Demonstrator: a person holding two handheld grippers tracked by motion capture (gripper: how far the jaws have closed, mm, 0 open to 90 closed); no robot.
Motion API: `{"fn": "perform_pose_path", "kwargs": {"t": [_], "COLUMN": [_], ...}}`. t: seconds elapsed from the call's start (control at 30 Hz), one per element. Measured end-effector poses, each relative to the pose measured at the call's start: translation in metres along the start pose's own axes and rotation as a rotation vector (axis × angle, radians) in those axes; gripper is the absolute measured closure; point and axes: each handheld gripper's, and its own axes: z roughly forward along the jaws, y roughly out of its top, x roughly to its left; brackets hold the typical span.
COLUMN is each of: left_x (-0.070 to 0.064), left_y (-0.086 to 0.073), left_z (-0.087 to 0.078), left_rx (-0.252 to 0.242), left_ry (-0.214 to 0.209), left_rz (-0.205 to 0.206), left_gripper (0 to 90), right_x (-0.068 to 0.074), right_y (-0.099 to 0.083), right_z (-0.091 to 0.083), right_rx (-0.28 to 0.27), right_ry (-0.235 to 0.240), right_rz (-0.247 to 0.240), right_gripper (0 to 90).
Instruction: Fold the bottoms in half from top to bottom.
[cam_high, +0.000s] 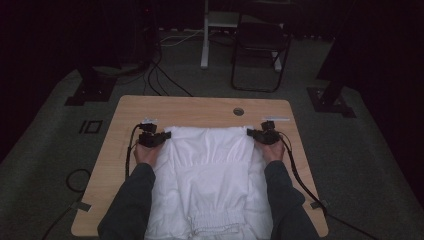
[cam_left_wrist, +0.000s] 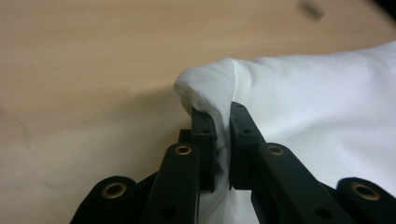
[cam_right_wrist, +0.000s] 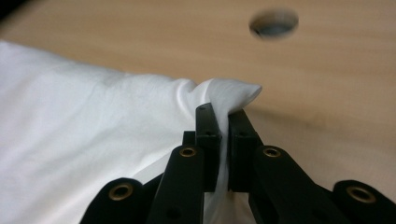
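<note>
pinching soft, wrinkled white garment (cam_high: 210, 165) corners, left gripper (cam_high: 161, 136) and right gripper (cam_high: 254, 133) clamp thin folds over smooth wooden table (cam_high: 200, 106).

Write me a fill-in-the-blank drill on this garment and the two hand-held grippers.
1. The garment spread on the wooden table is ____ in colour.
2. The left hand-held gripper is ____ on a far corner of the garment.
3. The right hand-held gripper pinches the garment's other far ____.
4. Beyond the table stands a black folding ____.

Missing words: white; shut; corner; chair
</note>
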Motion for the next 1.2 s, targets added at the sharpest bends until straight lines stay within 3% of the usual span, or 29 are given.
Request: {"fn": "perform_pose_path", "kwargs": {"t": [0.1, 0.2, 0.27, 0.3, 0.47, 0.5, 0.53, 0.57, 0.6, 0.63, 0.67, 0.7, 0.73, 0.77, 0.8, 0.87, 0.9, 0.93, 0.97, 1.0, 1.03, 1.07, 1.1, 1.13, 1.17, 1.2], "left_x": [-0.008, -0.011, -0.011, -0.012, -0.016, -0.022, -0.022, -0.030, -0.030, -0.037, -0.037, -0.044, -0.044, -0.049, -0.049, -0.054, -0.054, -0.055, -0.054, -0.054, -0.054, -0.054, -0.054, -0.054, -0.054, -0.054], "left_y": [0.018, 0.029, 0.029, 0.026, 0.013, 0.006, 0.006, -0.003, -0.003, -0.014, -0.014, -0.028, -0.028, -0.044, -0.044, -0.078, -0.078, -0.088, -0.107, -0.107, -0.122, -0.122, -0.131, -0.131, -0.134, -0.132], "left_z": [-0.012, -0.023, -0.026, -0.029, -0.046, -0.059, -0.059, -0.077, -0.077, -0.091, -0.091, -0.101, -0.101, -0.108, -0.108, -0.111, -0.111, -0.110, -0.104, -0.104, -0.094, -0.094, -0.085, -0.085, -0.080, -0.079], "left_rx": [-0.067, -0.137, -0.142, -0.131, -0.156, -0.179, -0.179, -0.193, -0.193, -0.197, -0.197, -0.184, -0.184, -0.160, -0.160, -0.081, -0.081, -0.050, 0.022, 0.022, 0.081, 0.081, 0.122, 0.122, 0.127, 0.126], "left_ry": [0.001, -0.017, -0.021, -0.014, -0.056, -0.083, -0.083, -0.106, -0.106, -0.123, -0.123, -0.143, -0.143, -0.148, -0.148, -0.166, -0.166, -0.164, -0.158, -0.158, -0.146, -0.146, -0.124, -0.124, -0.116, -0.112], "left_rz": [0.026, 0.014, 0.012, 0.040, 0.052, 0.066, 0.066, 0.099, 0.099, 0.131, 0.131, 0.158, 0.158, 0.177, 0.177, 0.183, 0.183, 0.182, 0.177, 0.177, 0.176, 0.176, 0.187, 0.187, 0.191, 0.191], "left_gripper": [83.9, 83.9, 83.8, 83.8, 83.7, 83.7, 83.7, 83.6, 83.6, 83.6, 83.6, 83.6, 83.5, 83.4, 83.4, 83.2, 83.1, 83.1, 83.2, 83.3, 83.6, 83.7, 83.9, 84.0, 84.1, 84.1], "right_x": [0.007, 0.014, 0.017, 0.020, 0.024, 0.027, 0.027, 0.030, 0.030, 0.035, 0.035, 0.042, 0.042, 0.047, 0.048, 0.051, 0.052, 0.052, 0.054, 0.056, 0.057, 0.058, 0.059, 0.059, 0.062, 0.062], "right_y": [0.019, 0.032, 0.033, 0.029, 0.015, 0.009, 0.009, 0.001, 0.001, -0.010, -0.010, -0.027, -0.027, -0.044, -0.052, -0.073, -0.086, -0.086, -0.106, -0.115, -0.123, -0.130, -0.135, -0.135, -0.143, -0.143], "right_z": [-0.012, -0.025, -0.028, -0.031, -0.043, -0.055, -0.055, -0.070, -0.070, -0.086, -0.086, -0.102, -0.102, -0.112, -0.115, -0.120, -0.122, -0.122, -0.120, -0.118, -0.115, -0.112, -0.107, -0.107, -0.097, -0.097], "right_rx": [-0.060, -0.141, -0.154, -0.150, -0.174, -0.193, -0.193, -0.218, -0.218, -0.229, -0.229, -0.221, -0.221, -0.202, -0.190, -0.155, -0.128, -0.128, -0.063, -0.028, 0.001, 0.034, 0.066, 0.066, 0.120, 0.120], "right_ry": [-0.026, -0.029, -0.029, -0.027, 0.013, 0.043, 0.043, 0.086, 0.086, 0.117, 0.117, 0.140, 0.140, 0.154, 0.157, 0.171, 0.173, 0.173, 0.175, 0.158, 0.149, 0.139, 0.122, 0.122, 0.092, 0.092], "right_rz": [-0.040, -0.065, -0.090, -0.136, -0.172, -0.187, -0.187, -0.195, -0.195, -0.222, -0.222, -0.244, -0.244, -0.255, -0.263, -0.257, -0.250, -0.250, -0.234, -0.242, -0.246, -0.247, -0.256, -0.256, -0.275, -0.275], "right_gripper": [85.8, 85.7, 85.7, 85.6, 85.6, 85.6, 85.6, 85.5, 85.5, 85.4, 85.4, 85.3, 85.3, 85.3, 85.2, 85.1, 85.0, 85.0, 84.8, 84.8, 84.8, 84.8, 84.8, 84.8, 84.8, 84.8]}}
